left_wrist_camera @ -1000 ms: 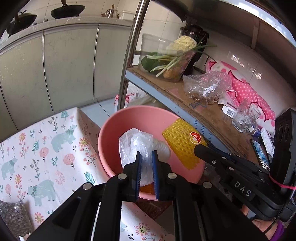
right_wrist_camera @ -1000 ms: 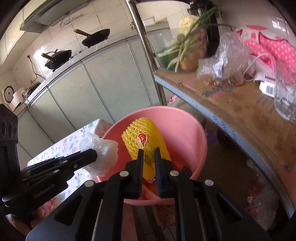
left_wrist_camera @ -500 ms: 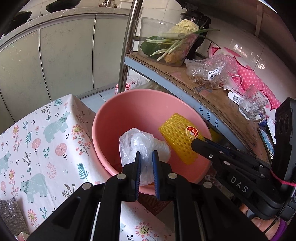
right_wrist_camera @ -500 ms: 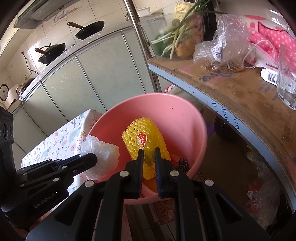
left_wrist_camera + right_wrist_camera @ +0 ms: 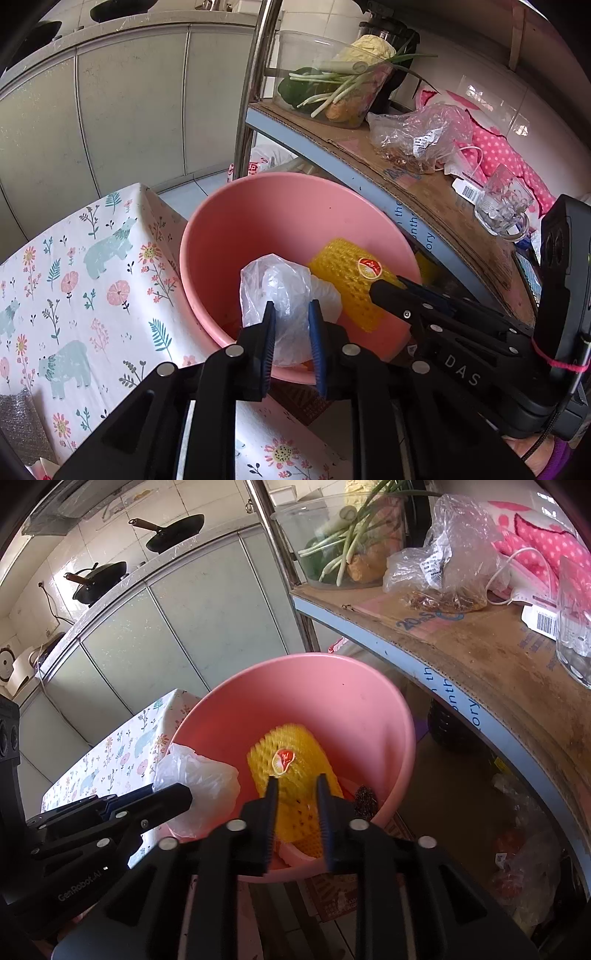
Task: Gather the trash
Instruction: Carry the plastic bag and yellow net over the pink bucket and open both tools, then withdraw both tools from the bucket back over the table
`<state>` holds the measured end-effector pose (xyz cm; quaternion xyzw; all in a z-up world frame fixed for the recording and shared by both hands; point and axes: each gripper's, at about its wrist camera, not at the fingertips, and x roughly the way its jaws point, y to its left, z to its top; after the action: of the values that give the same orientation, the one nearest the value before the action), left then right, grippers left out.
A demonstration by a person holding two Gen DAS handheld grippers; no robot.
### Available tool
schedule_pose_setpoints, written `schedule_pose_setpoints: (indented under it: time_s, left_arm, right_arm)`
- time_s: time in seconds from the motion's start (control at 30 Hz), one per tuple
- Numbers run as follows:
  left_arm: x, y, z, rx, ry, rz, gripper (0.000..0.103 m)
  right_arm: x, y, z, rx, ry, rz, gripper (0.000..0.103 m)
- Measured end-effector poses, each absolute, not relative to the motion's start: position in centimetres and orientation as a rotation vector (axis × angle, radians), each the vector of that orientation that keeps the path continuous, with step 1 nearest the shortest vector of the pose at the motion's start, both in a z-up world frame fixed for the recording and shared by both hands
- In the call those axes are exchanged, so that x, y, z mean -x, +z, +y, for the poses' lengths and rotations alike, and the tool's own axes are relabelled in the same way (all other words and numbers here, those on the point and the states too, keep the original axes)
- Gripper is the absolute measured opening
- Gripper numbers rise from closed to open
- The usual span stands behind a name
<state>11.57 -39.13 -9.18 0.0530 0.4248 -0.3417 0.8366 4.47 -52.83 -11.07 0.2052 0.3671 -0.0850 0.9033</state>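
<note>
Left tongs (image 5: 290,317): your jaws are opening around the clear plastic bag (image 5: 280,291); it is between the blades, crumpled, and hangs over the pink basin (image 5: 258,206).
Right tongs (image 5: 297,794): your jaws are opening too, with the yellow foam fruit net (image 5: 291,764) between them, above the inside of the same basin.
Grip: you cannot tell from either view whether the pads press on the items or have already let go.
Where the trash is: both pieces sit over the basin mouth, the bag on the side of the flowered desk (image 5: 74,266), the net on the side of the cardboard-lined shelf (image 5: 443,195). Some dark and red scraps lie at the basin's bottom.
How the bag handles: very light, soft and slippery; it likely clings to the pads, so take it by a bunched fold, not a single layer.
How the net handles: light, springy foam mesh; it squashes flat and rebounds, so pinch it across the middle near the red sticker (image 5: 282,757).
Risk: either piece may drift or stick to a blade instead of dropping straight in.
</note>
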Motion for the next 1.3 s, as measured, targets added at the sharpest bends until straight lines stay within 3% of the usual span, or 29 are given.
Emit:
schedule_pose_setpoints:
  time_s: [0.37, 0.9, 1.07, 1.3]
  left_arm:
    - [-11.3, -8.2, -38.4, -0.080, -0.727, 0.902, 0.039]
    - [-8.5, -3.5, -35.3, -0.041, -0.732, 0.813, 0.045]
    - [-7.3, -2.0, -33.6, -0.026, -0.734, 0.788, 0.045]
    - [-4.9, -0.3, -30.3, -0.025, -0.744, 0.741, 0.045]
  right_arm:
    - [-3.6, -10.4, -52.5, -0.407, -0.176, 0.749, 0.029]
    - [-1.1, -6.3, -49.3, -0.361, -0.100, 0.692, 0.029]
    - [-0.2, -5.2, -47.7, -0.353, -0.061, 0.680, 0.035]
    - [0.7, -3.7, -44.2, -0.323, 0.022, 0.673, 0.036]
